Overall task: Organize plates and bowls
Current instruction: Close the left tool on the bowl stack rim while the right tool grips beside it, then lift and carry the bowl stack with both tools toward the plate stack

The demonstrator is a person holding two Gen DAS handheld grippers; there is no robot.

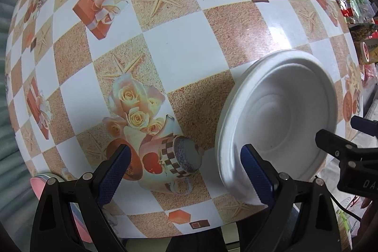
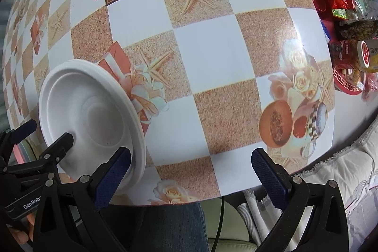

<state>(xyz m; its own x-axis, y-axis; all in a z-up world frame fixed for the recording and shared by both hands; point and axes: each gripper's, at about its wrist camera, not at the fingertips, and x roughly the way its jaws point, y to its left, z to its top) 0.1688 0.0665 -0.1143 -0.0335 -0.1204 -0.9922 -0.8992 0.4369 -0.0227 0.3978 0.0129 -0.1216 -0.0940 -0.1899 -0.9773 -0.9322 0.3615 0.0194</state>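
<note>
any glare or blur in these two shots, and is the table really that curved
Left wrist view: glare patch on the tablecloth above the white plate; plate edge slightly soft. Right wrist view: glare over the printed roses. The bulging checks are fisheye distortion in both.

Under your left tool: counter covered in glossy, smooth printed vinyl, glare patches showing. Right of it, your white plate looks matt, moulded pulp or foam. Tool pads are knurled blue rubber on black plastic.
</note>
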